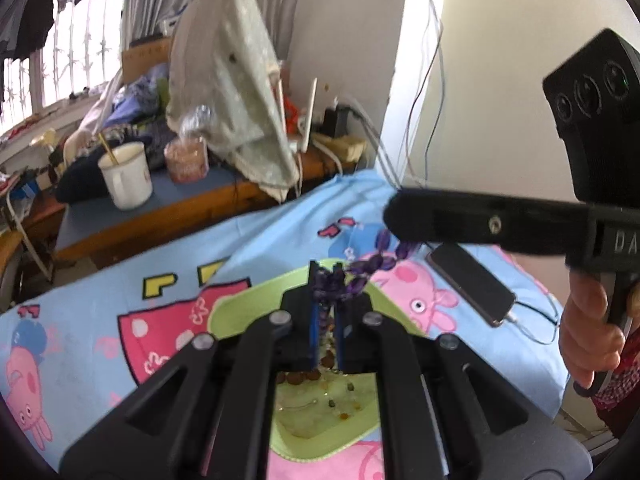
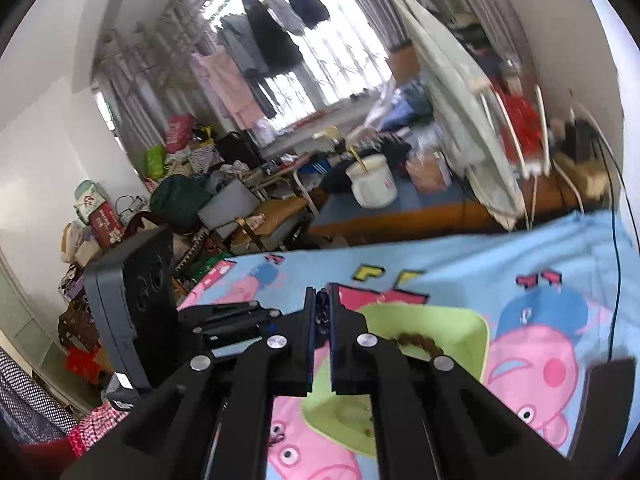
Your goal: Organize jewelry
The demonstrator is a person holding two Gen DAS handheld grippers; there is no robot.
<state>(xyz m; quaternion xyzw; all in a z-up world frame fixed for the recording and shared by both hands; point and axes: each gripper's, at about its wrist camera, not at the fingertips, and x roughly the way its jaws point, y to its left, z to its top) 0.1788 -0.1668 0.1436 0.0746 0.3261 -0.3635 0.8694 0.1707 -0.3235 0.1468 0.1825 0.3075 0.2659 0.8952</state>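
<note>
I have the left tongs (image 1: 329, 276) clamped on one end of a purple bead strand (image 1: 374, 260), right at the centre of the left wrist view. From there the strand runs up and to the right, to where the right tongs (image 1: 394, 216) reach in from the right edge of the frame. In the right wrist view the right tongs (image 2: 321, 296) stand close together with a dark purple bit pinched between their tips, which I take to be the other end of the same strand. So both tongs are shut on it and it hangs in the air between them, above the green tray (image 1: 224, 304).

The tray lies on a cartoon-print bedsheet (image 1: 80, 332) in the lower half of both views. Inside it I can see small loose beads (image 1: 340, 404) on the floor and a brown bead bracelet (image 2: 416, 342) near the far rim. A phone (image 1: 472, 284) on a cable lies on the sheet to the right of the tray.

I judge this to be the untangling or straightening step: the strand is lifted and held at both ends, not yet laid down. The next move calls for easing the two ends apart gently, keeping the pull light so the string does not snap, then lowering it into a bare part of the tray, away from the loose beads.
</note>
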